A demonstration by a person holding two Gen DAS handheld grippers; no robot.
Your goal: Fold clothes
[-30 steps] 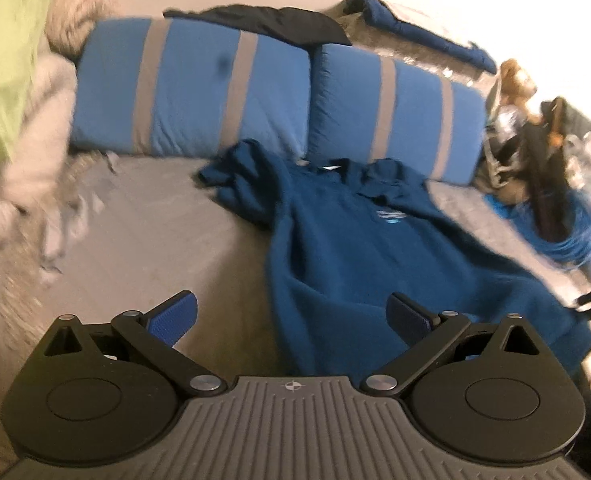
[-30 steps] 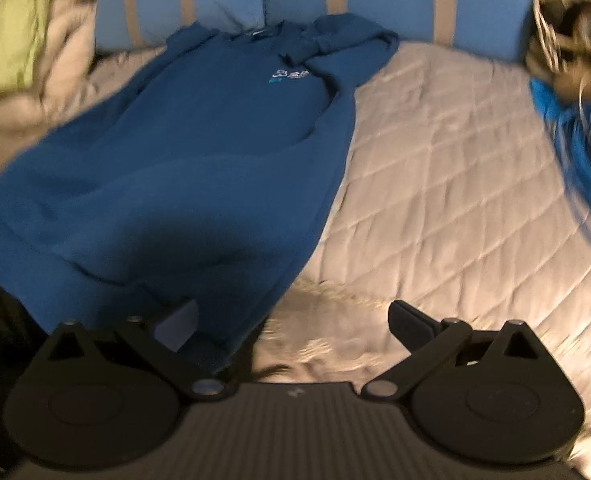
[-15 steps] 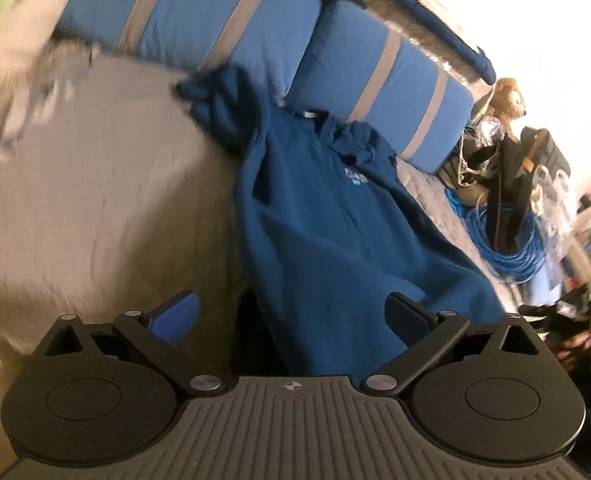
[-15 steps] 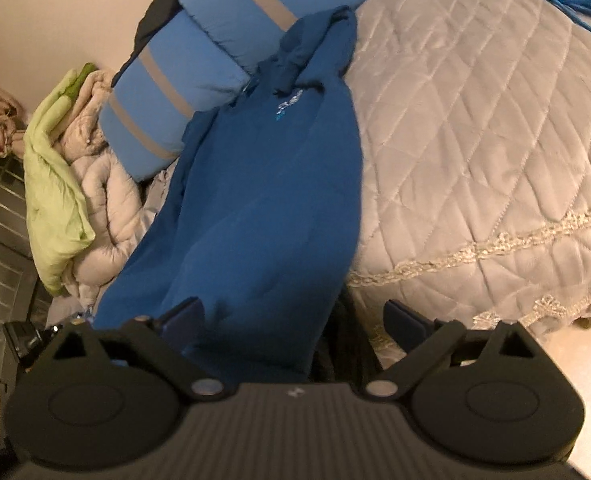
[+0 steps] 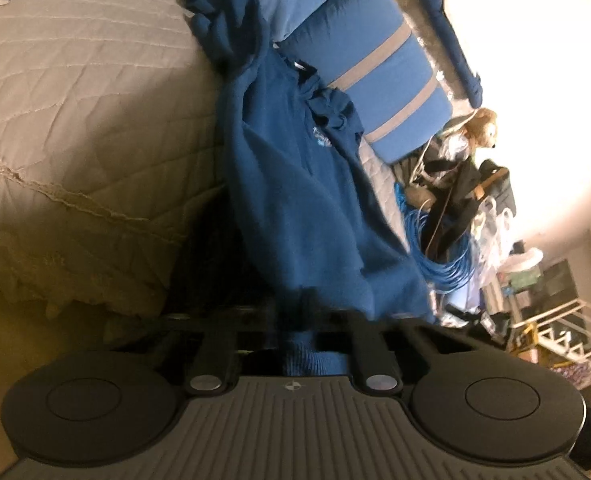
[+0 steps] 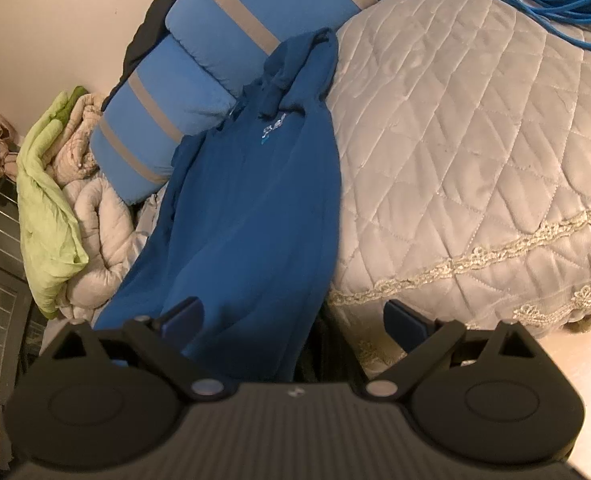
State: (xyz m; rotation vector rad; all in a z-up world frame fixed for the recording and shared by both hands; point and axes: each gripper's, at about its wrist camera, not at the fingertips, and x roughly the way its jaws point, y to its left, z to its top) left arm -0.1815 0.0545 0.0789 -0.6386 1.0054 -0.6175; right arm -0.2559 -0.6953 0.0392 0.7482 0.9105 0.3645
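Left wrist view: the left gripper [image 5: 295, 320] has its fingers drawn together on the bottom hem of the blue sweatshirt [image 5: 295, 184], with a ribbed fold of the cloth bunched between them. The sweatshirt runs from the fingers up across the edge of the bed [image 5: 75, 80] to the blue striped pillows [image 5: 375, 52], its collar and a small pale logo toward the far end. A coil of blue cable [image 5: 443, 248] lies just beyond it, and a stuffed toy [image 5: 481, 126] sits past the pillows. Right wrist view: the right gripper [image 6: 293, 316] hangs with fingers spread wide, holding nothing, over the lower part of the sweatshirt [image 6: 255, 208], which lies lengthwise on the quilted bedspread [image 6: 475, 152] and drapes over its edge. A green cloth [image 6: 45, 208] and a pale bundled comforter [image 6: 99, 224] sit beside it.
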